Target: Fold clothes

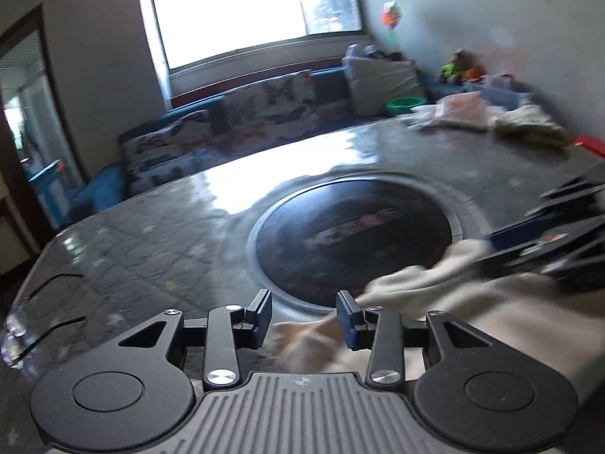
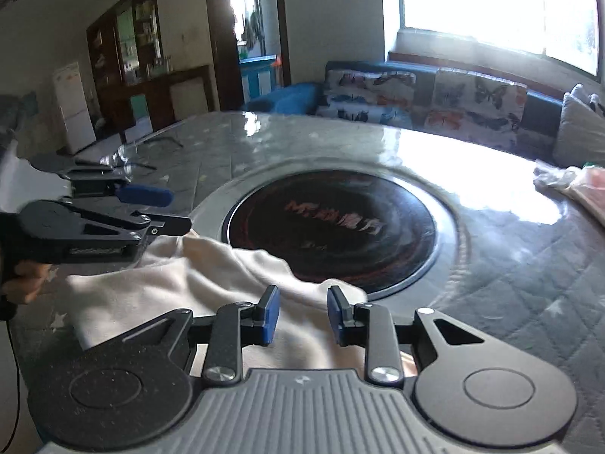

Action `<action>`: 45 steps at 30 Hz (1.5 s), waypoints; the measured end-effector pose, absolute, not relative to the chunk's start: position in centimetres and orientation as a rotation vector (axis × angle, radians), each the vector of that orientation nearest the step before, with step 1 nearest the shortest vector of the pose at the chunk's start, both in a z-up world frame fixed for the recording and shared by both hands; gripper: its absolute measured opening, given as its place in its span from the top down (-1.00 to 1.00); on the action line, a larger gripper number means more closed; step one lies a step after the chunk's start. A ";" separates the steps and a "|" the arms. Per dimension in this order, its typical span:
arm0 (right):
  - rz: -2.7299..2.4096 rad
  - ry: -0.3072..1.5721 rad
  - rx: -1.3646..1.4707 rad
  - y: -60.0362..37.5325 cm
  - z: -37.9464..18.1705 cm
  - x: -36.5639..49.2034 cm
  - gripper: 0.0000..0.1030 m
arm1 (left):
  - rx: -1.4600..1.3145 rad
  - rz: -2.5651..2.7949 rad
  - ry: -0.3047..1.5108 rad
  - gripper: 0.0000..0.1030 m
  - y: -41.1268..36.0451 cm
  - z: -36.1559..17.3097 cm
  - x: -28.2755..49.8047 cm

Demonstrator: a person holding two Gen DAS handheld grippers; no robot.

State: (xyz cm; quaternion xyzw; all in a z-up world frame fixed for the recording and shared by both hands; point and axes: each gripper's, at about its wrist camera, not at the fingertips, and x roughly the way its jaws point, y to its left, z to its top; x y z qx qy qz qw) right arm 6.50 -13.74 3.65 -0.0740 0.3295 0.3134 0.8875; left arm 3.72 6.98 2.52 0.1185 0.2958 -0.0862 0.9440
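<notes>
A cream garment (image 2: 159, 287) lies rumpled on the glass-topped table (image 2: 510, 265), its far edge over the dark round inset (image 2: 332, 223). It also shows in the left wrist view (image 1: 472, 302). My left gripper (image 1: 304, 317) is open just above the cloth's left edge; it shows in the right wrist view (image 2: 166, 208) at the left, jaws apart. My right gripper (image 2: 302, 317) is open over the garment's near edge, with nothing between its pads; it shows blurred in the left wrist view (image 1: 529, 238) at the right.
A pile of other clothes (image 1: 491, 113) and a green bowl (image 1: 404, 104) sit at the table's far right. A butterfly-print sofa (image 2: 435, 102) runs behind the table under the window. A black cable (image 1: 56, 302) lies near the left table edge.
</notes>
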 end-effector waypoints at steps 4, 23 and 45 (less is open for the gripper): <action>0.620 0.719 -0.146 -12.3 2.5 7.3 0.47 | 0.231 -0.253 0.623 0.20 5.0 2.2 3.7; 0.585 0.688 -0.135 -15.5 2.4 3.4 0.38 | 0.158 -0.208 0.691 0.13 4.2 -0.2 7.1; 0.344 0.631 -0.161 -20.7 1.9 1.6 0.91 | 0.146 -0.157 0.687 -0.26 4.6 -0.5 7.3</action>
